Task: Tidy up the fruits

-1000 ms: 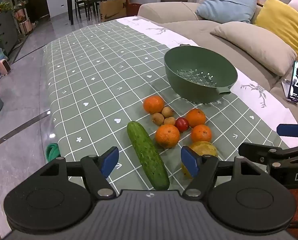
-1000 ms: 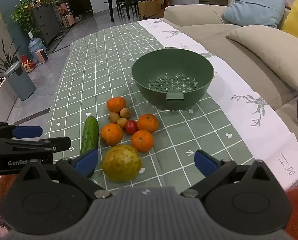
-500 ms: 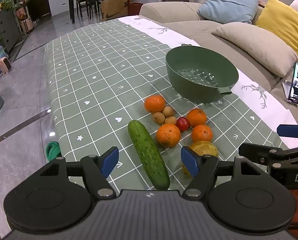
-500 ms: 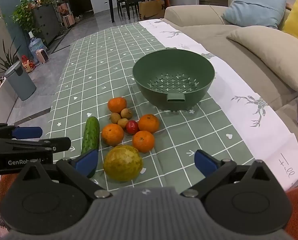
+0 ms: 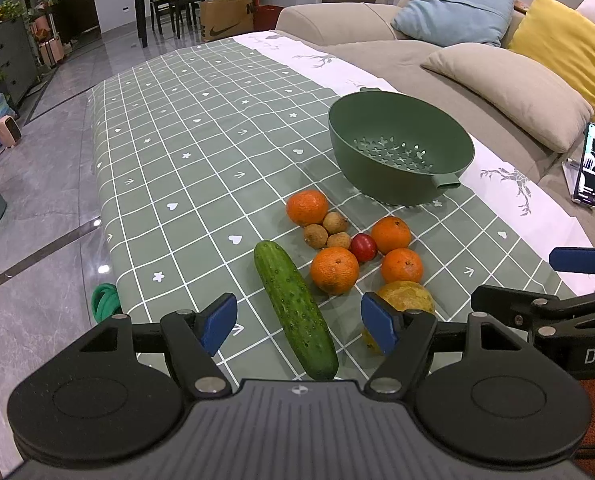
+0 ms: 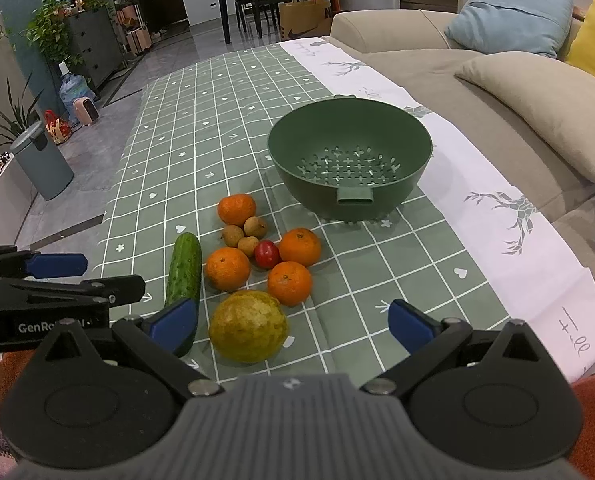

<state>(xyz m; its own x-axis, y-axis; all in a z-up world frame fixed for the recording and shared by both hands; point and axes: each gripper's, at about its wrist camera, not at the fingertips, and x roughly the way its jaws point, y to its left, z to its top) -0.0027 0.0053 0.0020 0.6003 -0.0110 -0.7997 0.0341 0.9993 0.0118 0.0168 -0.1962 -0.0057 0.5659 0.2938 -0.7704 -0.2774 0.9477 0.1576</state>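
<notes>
Left wrist view: our left gripper (image 5: 299,322) hangs w/ jaws wide, empty, straddling the cucumber's (image 5: 295,308) near end; its long axis runs away from us. Right gripper (image 6: 293,322), also wide & empty, faces the yellow-green fruit (image 6: 248,326). Colander (image 6: 297,160) sits beyond.

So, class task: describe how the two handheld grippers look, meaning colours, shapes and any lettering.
Both grippers, left and right, are black with ribbed grey bodies, two round discs, silver pivot pins and blue finger pads. White lettering shows on each arm: "GenRo", partly hidden, on the left and "DA", cut off, on the right.
</notes>
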